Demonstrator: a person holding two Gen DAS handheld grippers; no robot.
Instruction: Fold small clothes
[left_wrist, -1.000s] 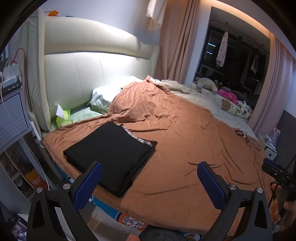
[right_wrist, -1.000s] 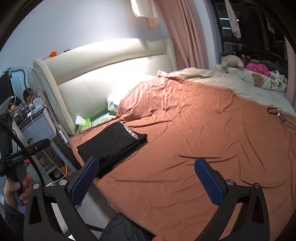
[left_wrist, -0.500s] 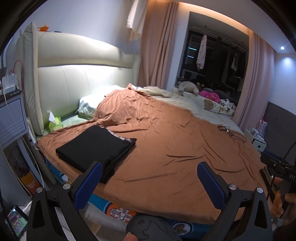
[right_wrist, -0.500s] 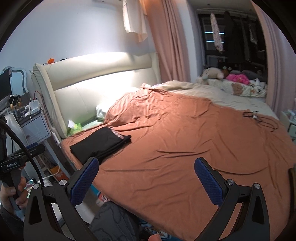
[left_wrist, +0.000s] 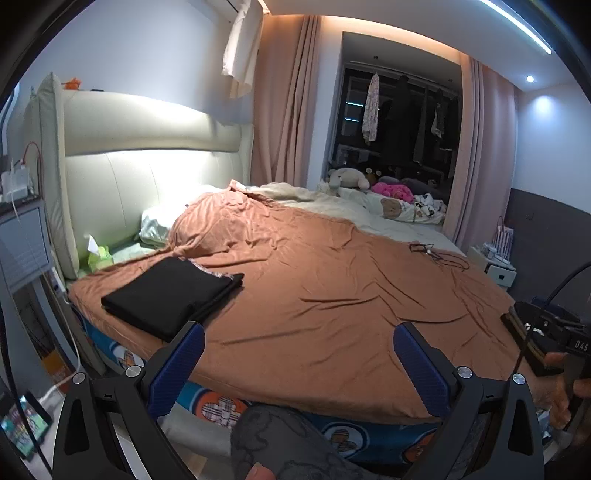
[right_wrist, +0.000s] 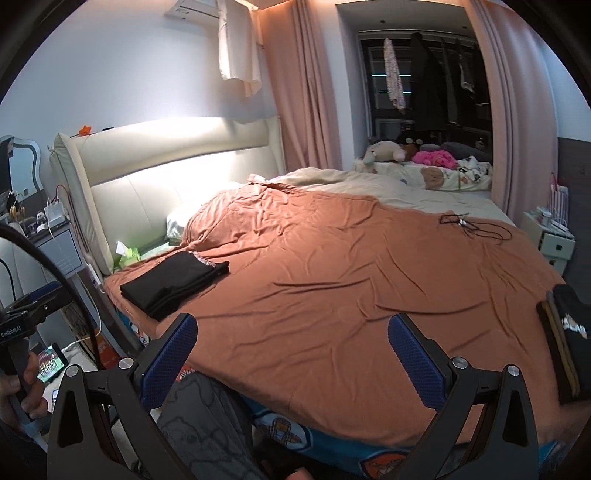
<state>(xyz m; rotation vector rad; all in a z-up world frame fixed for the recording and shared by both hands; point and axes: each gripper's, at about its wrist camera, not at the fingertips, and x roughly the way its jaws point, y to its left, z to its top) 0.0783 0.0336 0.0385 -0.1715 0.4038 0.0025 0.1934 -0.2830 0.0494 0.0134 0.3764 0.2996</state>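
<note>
A folded black garment (left_wrist: 170, 291) (right_wrist: 173, 280) lies flat near the left corner of the bed, on the orange-brown blanket (left_wrist: 332, 302) (right_wrist: 332, 280). My left gripper (left_wrist: 298, 343) hangs open in front of the bed's near edge, empty, just right of and below that garment. Well back from the bed, my right gripper (right_wrist: 292, 332) is open too, with nothing between its blue pads. Another dark garment with a pale print (right_wrist: 570, 328) lies at the bed's right edge in the right wrist view.
A black cable (left_wrist: 439, 254) (right_wrist: 472, 227) lies on the far right of the blanket. A green tissue box (left_wrist: 98, 256) sits by the padded headboard (left_wrist: 147, 177). Plush toys (right_wrist: 384, 153) are at the back. The person's knee (left_wrist: 280, 443) is below the grippers. A lit screen (right_wrist: 51, 363) lies on the floor.
Both grippers have drawn back from the bed and tilted up, so the folded black garment looks smaller and farther. Both stay open and empty.
</note>
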